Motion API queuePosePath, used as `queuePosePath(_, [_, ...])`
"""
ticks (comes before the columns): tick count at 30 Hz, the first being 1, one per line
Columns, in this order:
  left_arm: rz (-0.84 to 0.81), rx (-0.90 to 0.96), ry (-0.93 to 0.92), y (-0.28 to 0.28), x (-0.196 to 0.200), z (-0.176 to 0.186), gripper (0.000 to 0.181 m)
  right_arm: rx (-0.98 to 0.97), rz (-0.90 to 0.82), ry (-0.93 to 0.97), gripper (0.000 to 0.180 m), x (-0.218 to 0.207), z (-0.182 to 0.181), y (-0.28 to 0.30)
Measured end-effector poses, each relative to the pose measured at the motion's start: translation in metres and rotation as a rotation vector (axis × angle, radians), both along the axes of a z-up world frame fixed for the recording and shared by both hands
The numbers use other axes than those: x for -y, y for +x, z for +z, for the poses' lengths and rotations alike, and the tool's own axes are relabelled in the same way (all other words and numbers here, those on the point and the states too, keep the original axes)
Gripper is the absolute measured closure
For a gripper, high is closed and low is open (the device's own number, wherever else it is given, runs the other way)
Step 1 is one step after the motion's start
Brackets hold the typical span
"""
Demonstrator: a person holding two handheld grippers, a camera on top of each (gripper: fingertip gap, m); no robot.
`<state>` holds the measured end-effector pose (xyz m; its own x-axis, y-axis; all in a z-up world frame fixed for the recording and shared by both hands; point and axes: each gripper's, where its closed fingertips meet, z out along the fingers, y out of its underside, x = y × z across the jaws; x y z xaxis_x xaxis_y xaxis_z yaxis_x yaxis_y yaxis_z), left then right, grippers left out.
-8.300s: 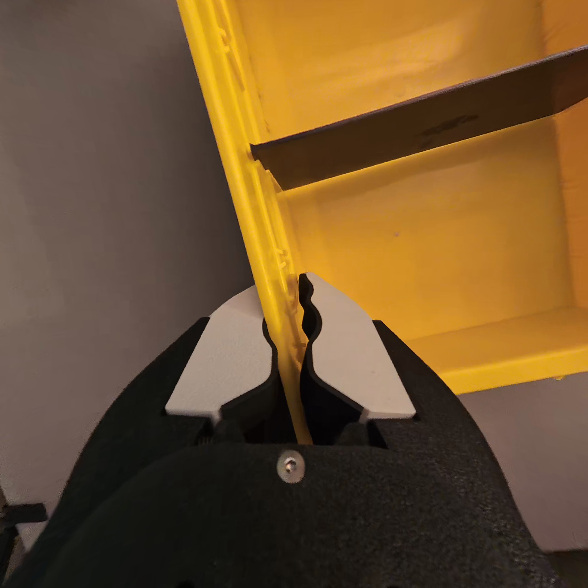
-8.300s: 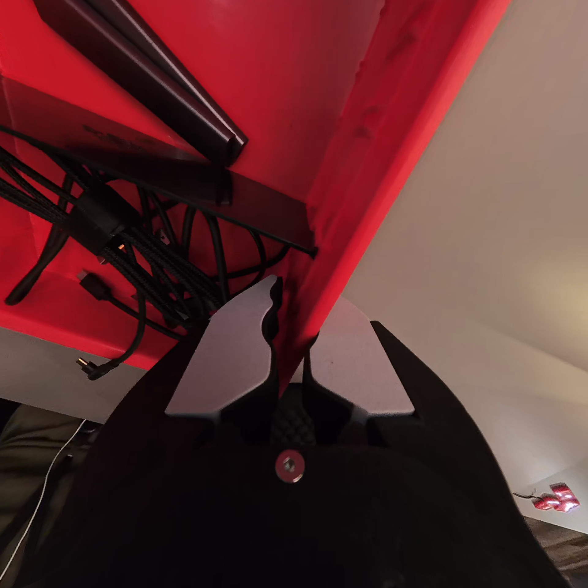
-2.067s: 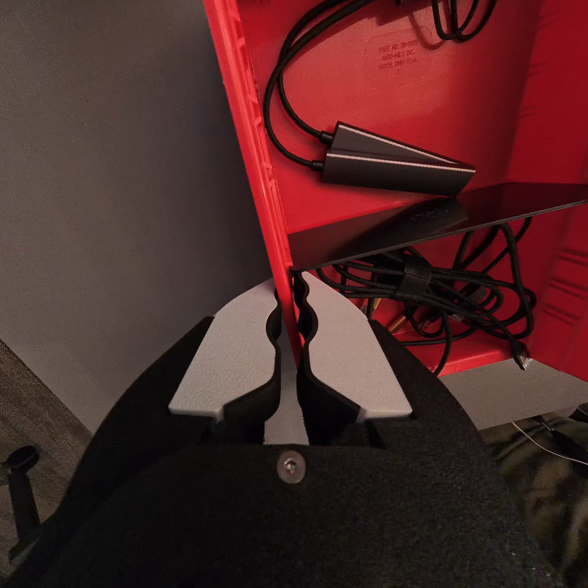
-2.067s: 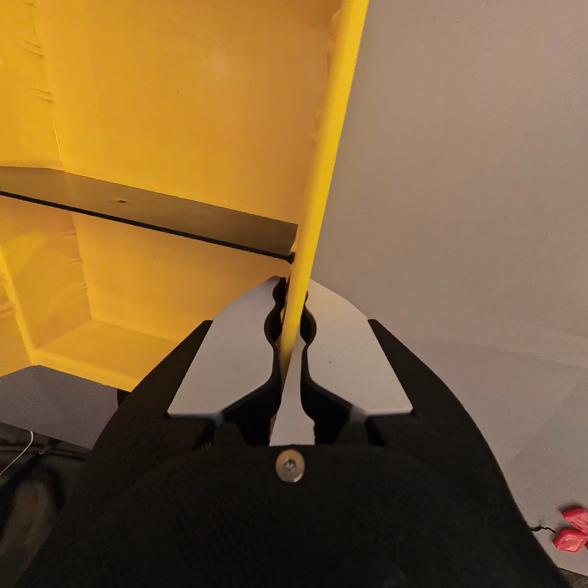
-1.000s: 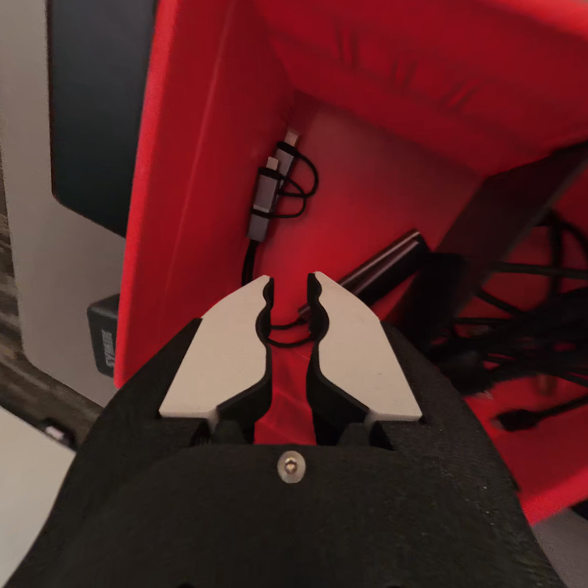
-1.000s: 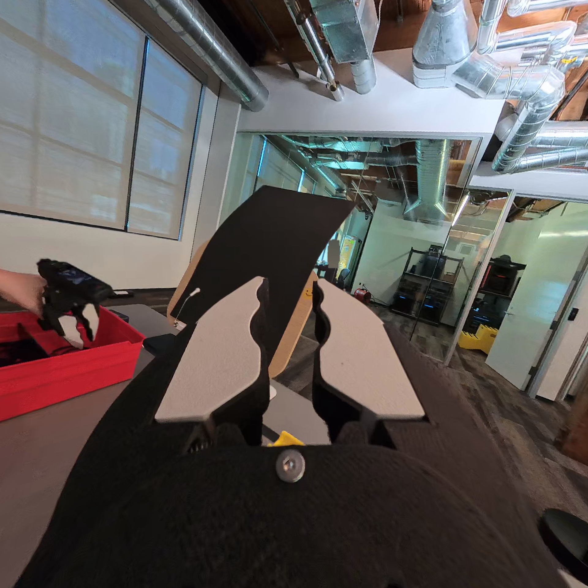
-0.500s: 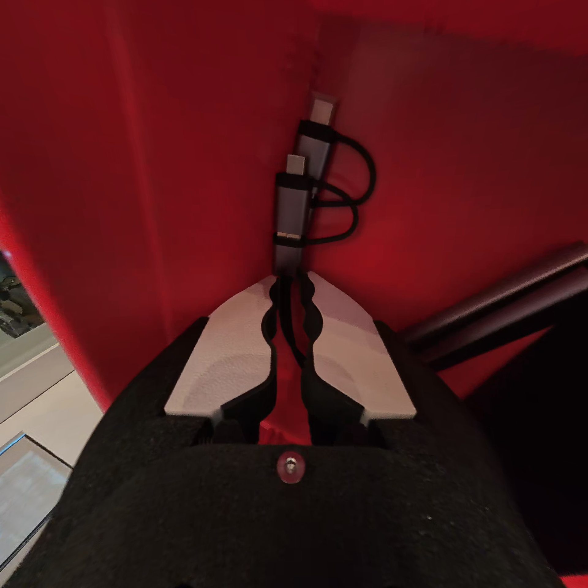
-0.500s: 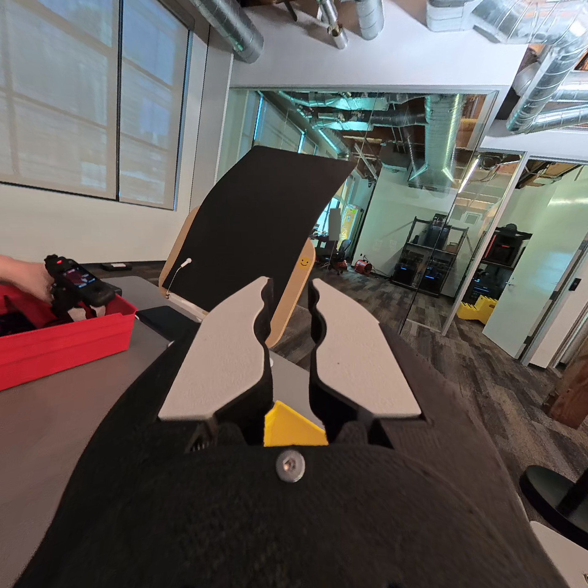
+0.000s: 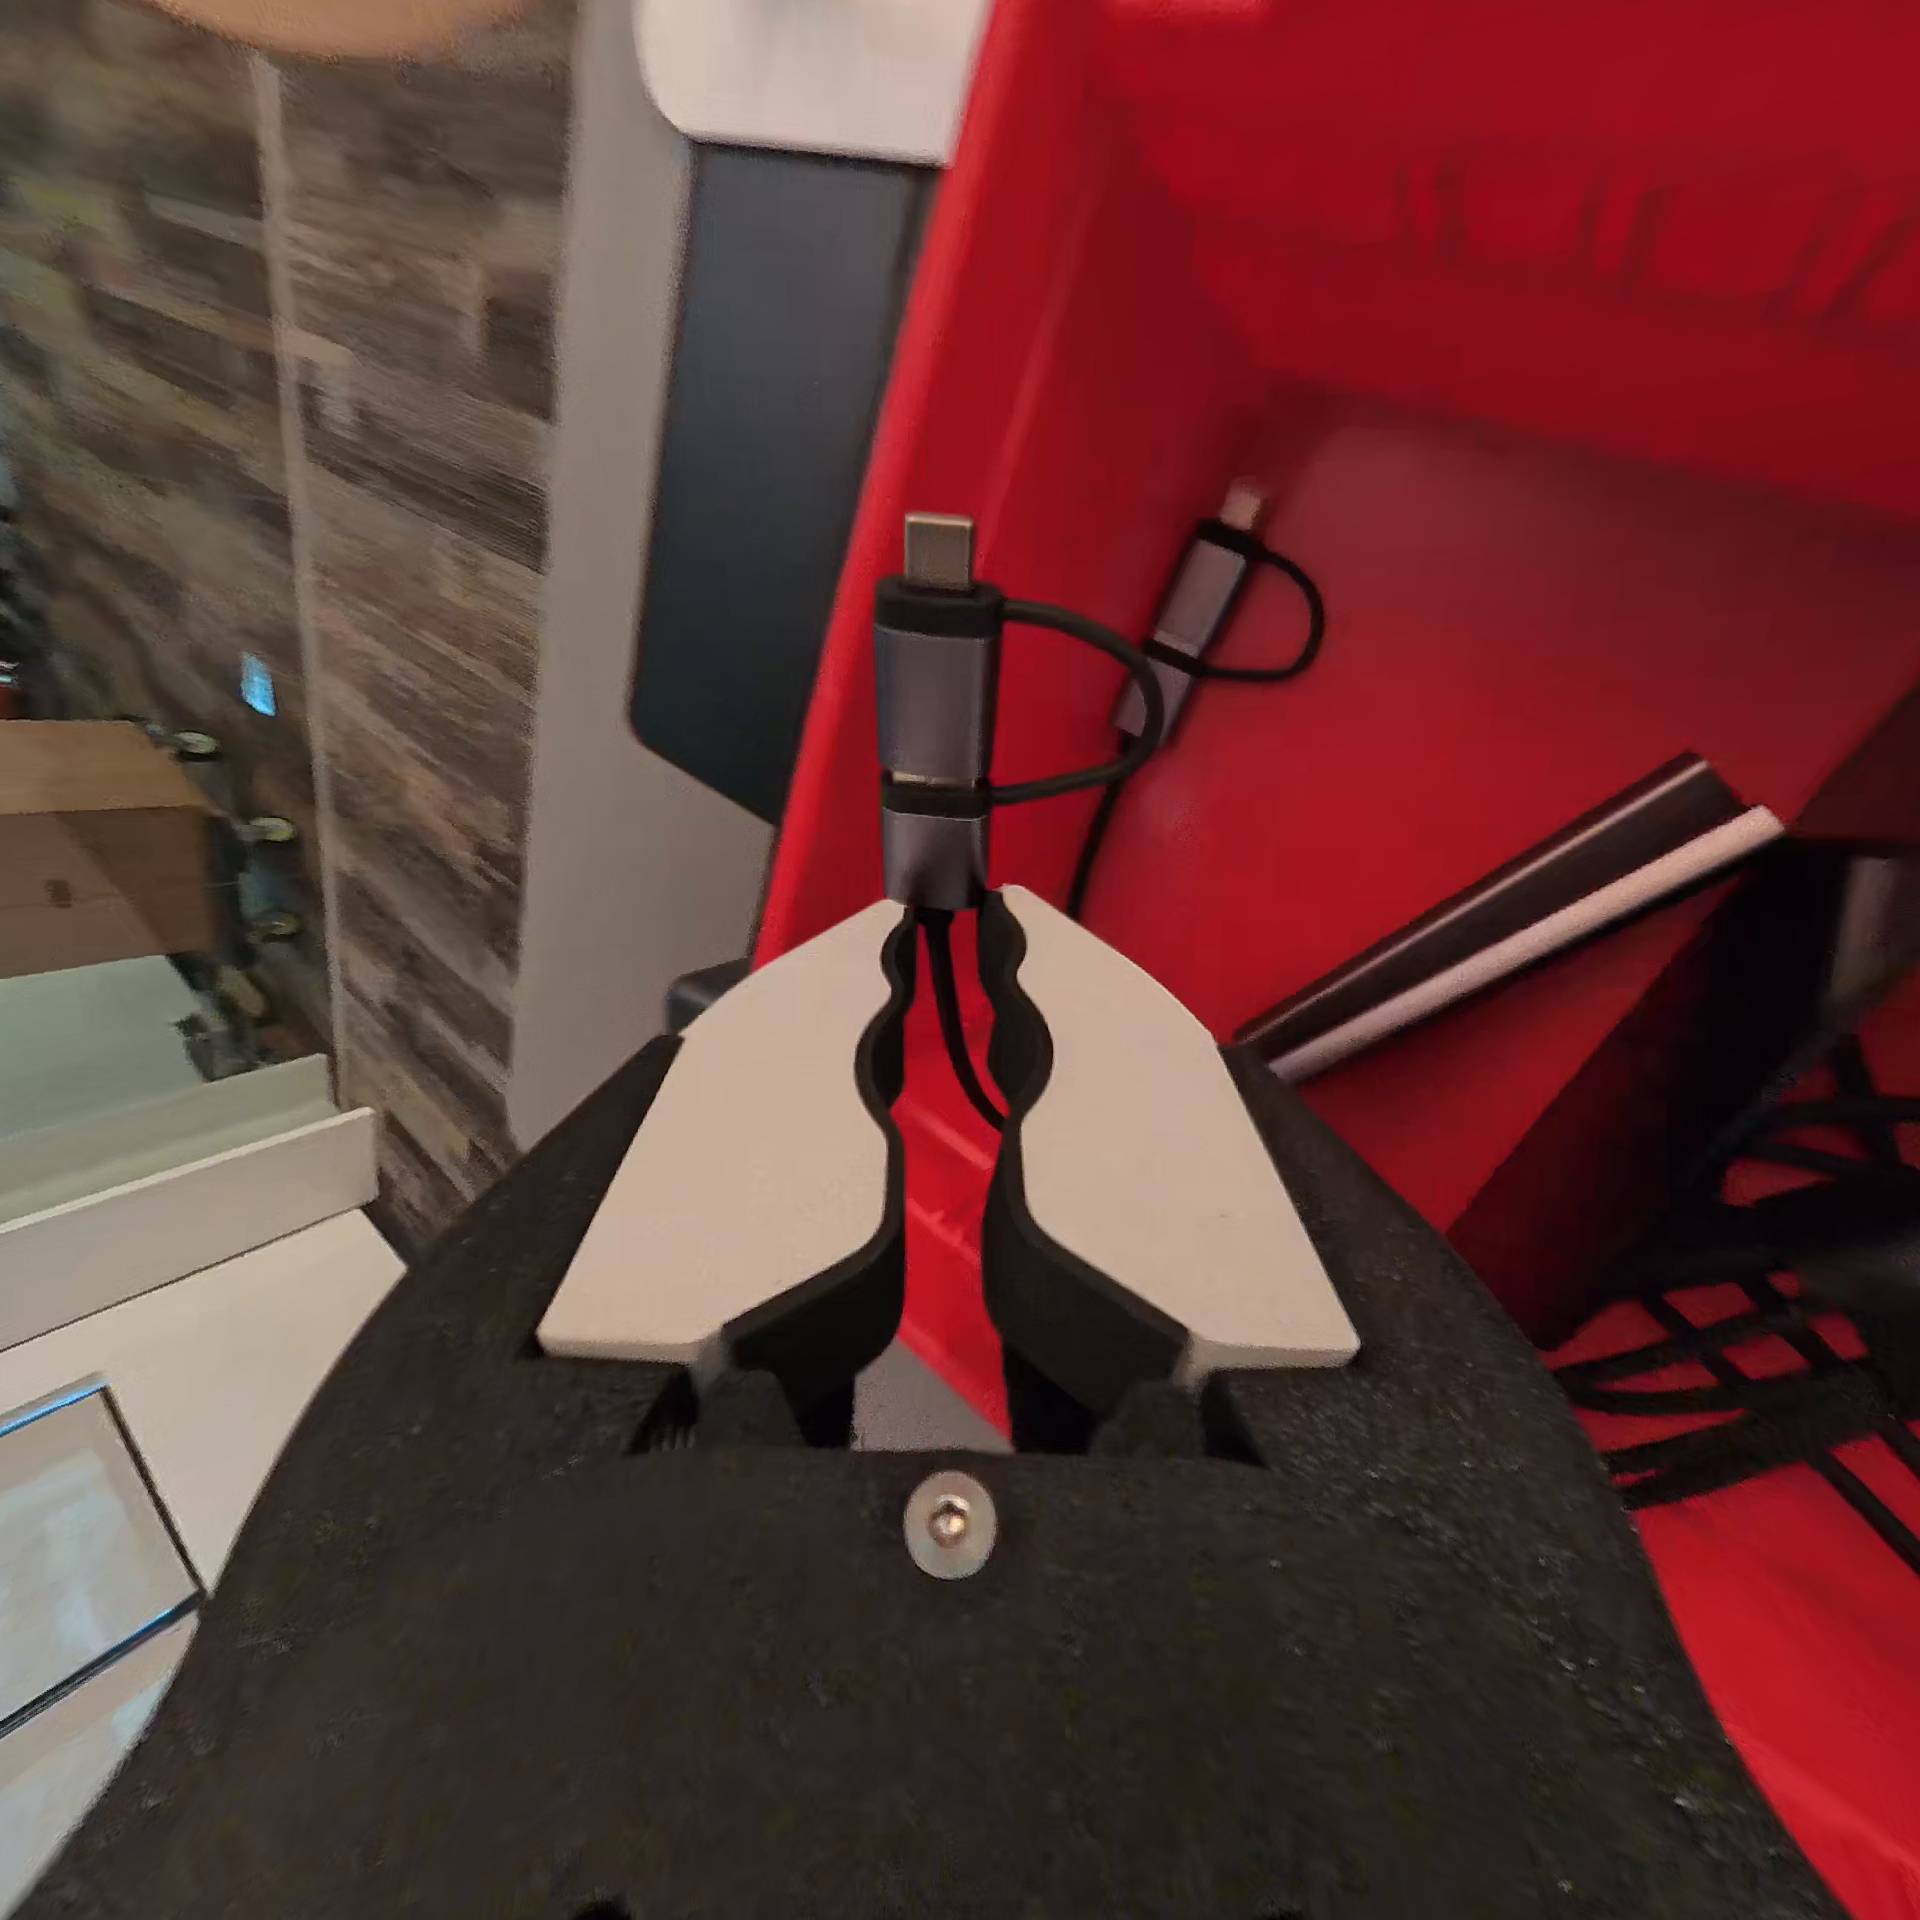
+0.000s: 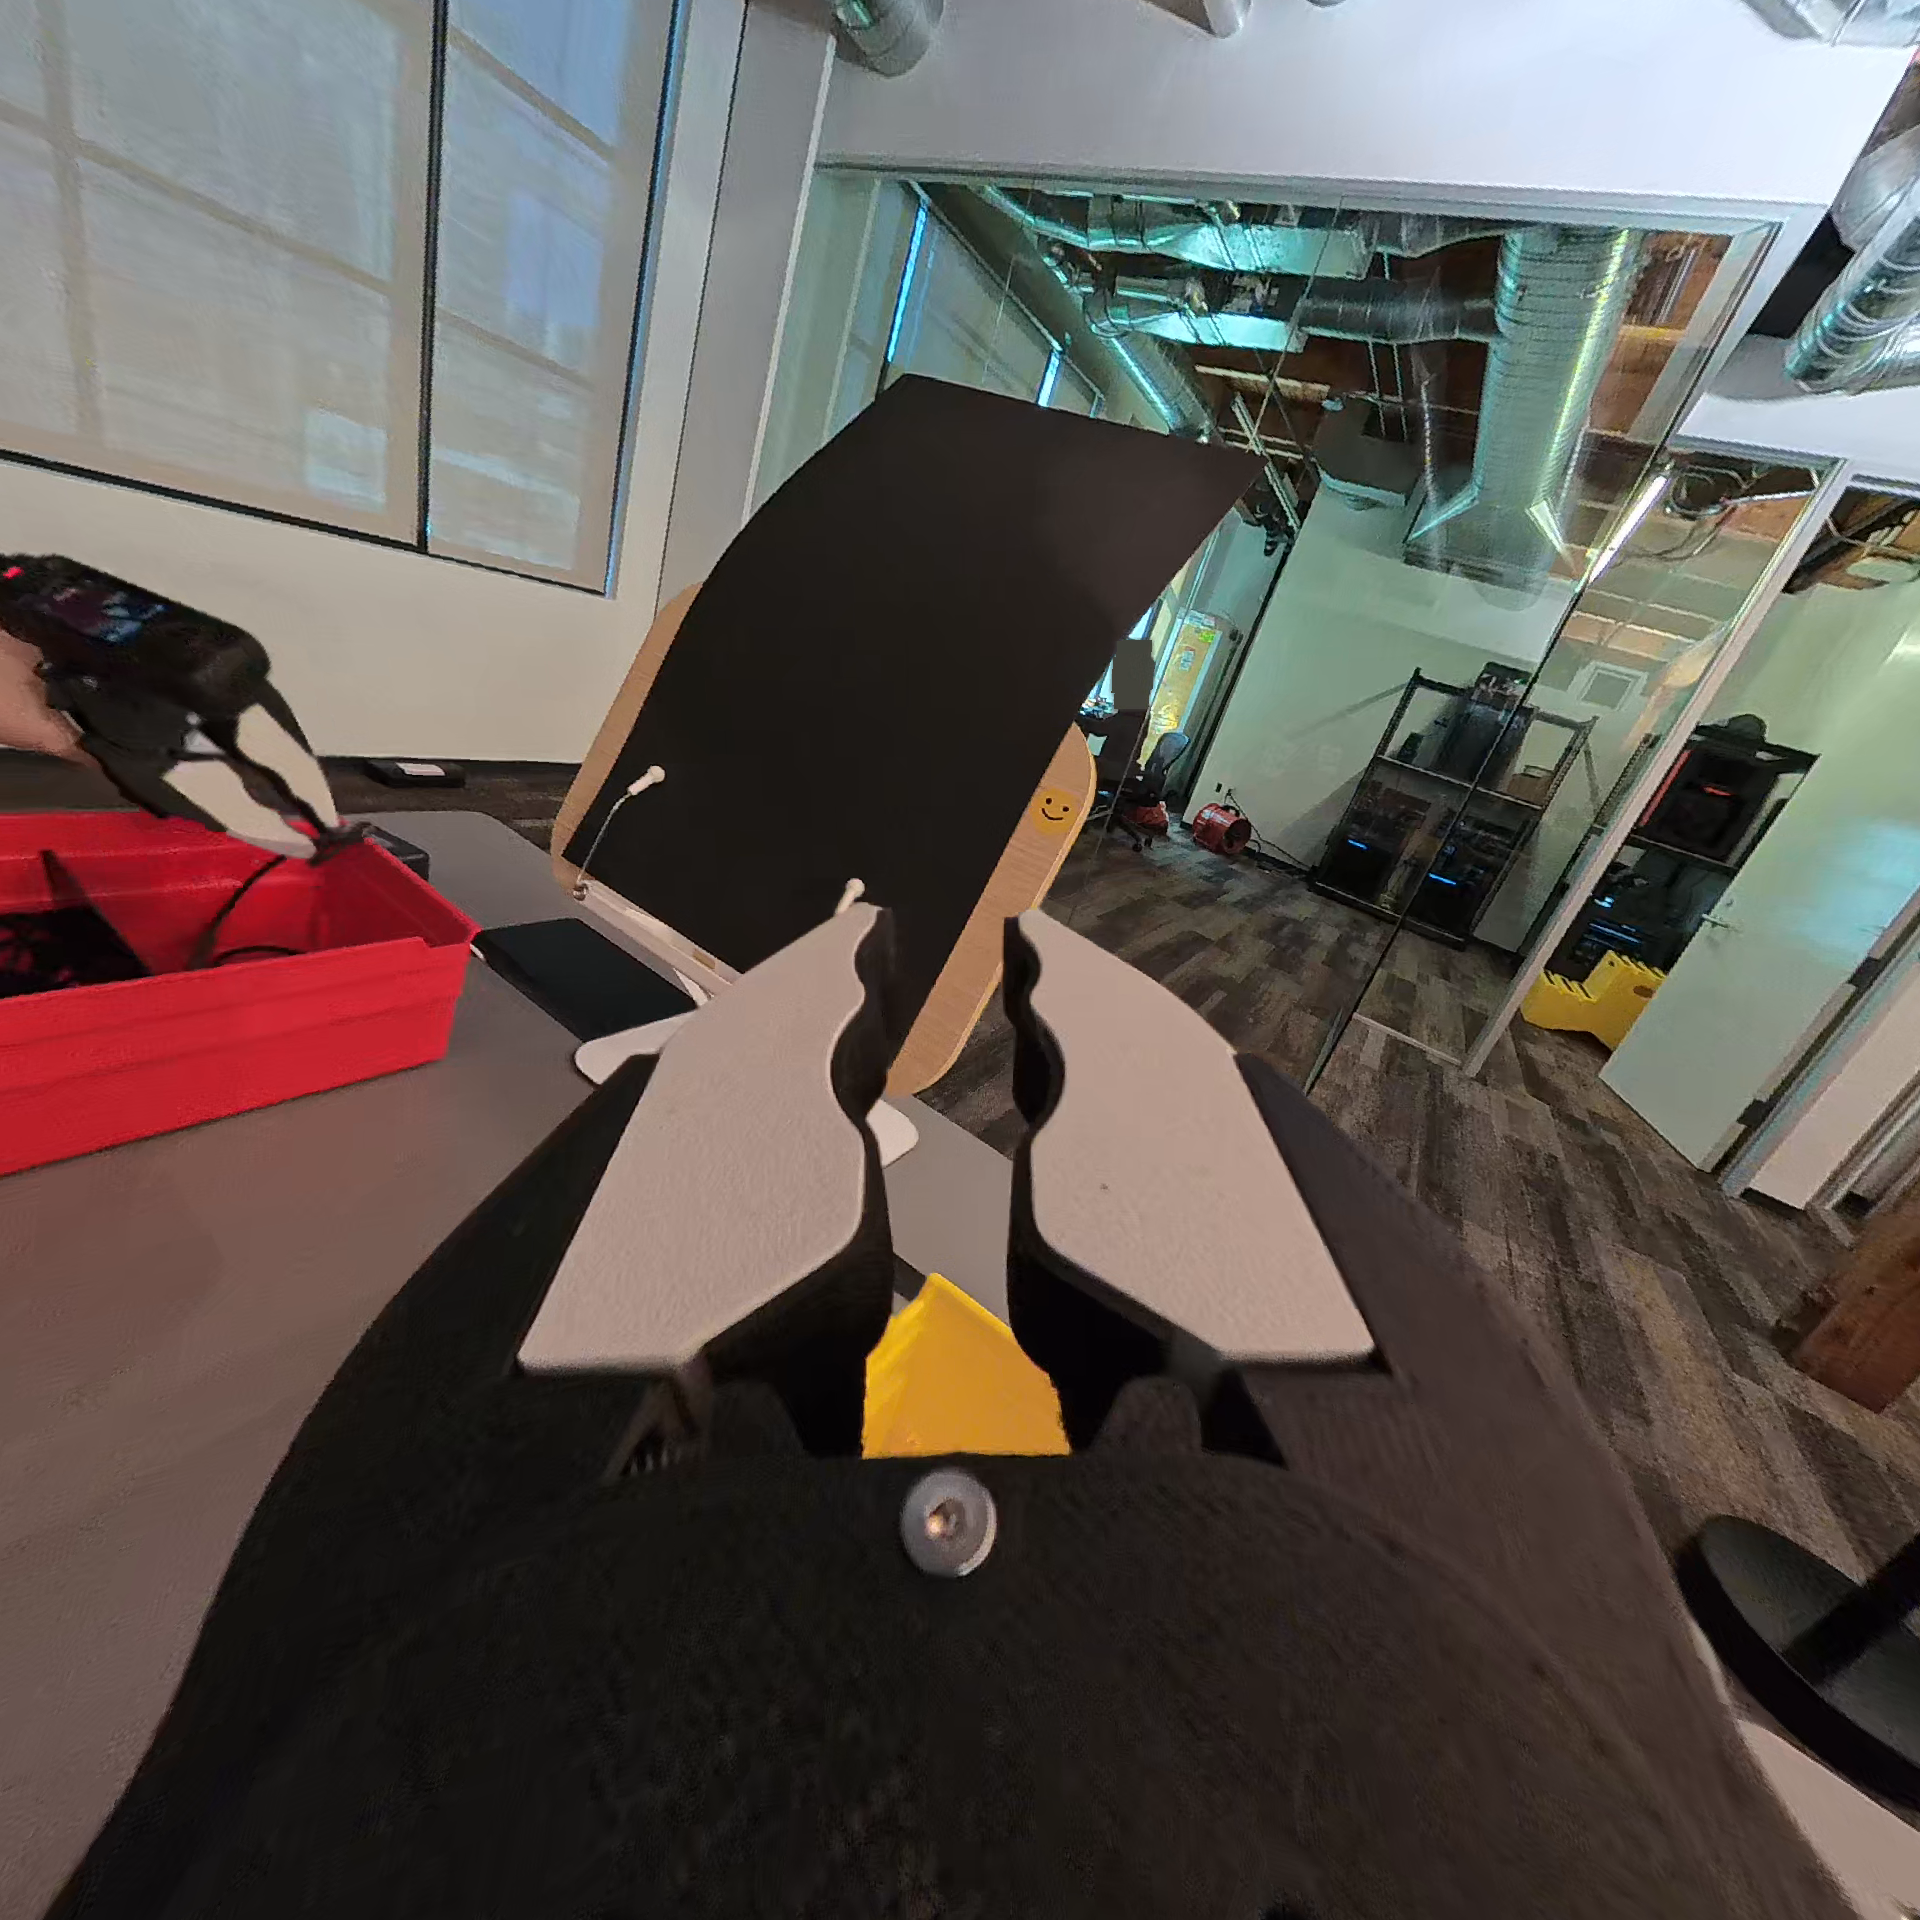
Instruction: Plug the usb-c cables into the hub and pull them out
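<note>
Lifted clear of the red bin (image 9: pixel 1455 644) — usb-c cable (image 9: pixel 940 727) pinched at left fingers' (image 9: pixel 790 1122) tips.

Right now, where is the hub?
Left wrist view, right of centre: the hub lies in the red bin, right of the cable plug in the left hand-held gripper.

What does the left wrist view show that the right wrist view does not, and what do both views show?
Only the left wrist view shows the grey plug close up, standing just above the tips of the left gripper, a second plug lying in the bin, and the hubs. Only the right wrist view shows the right gripper, open and empty, a yellow corner behind it, the black panel and the room. Both show the red bin, the left gripper and the cable it holds.
</note>
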<state>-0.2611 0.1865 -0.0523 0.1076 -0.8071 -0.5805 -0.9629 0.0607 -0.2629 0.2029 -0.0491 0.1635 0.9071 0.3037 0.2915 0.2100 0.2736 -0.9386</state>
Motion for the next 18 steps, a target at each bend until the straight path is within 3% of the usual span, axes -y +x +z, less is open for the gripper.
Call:
queuePosePath(9, [0.029,0.146,0.286,0.006,0.029,0.122,0.171,0.009,0.163,-0.077,0.159,-0.016,-0.019,-0.056])
queuePosePath(18, [-0.051,0.131,0.47,0.048,0.09,0.212,0.172,0.013,0.454,-0.221,0.151,-0.02,-0.053,-0.176])
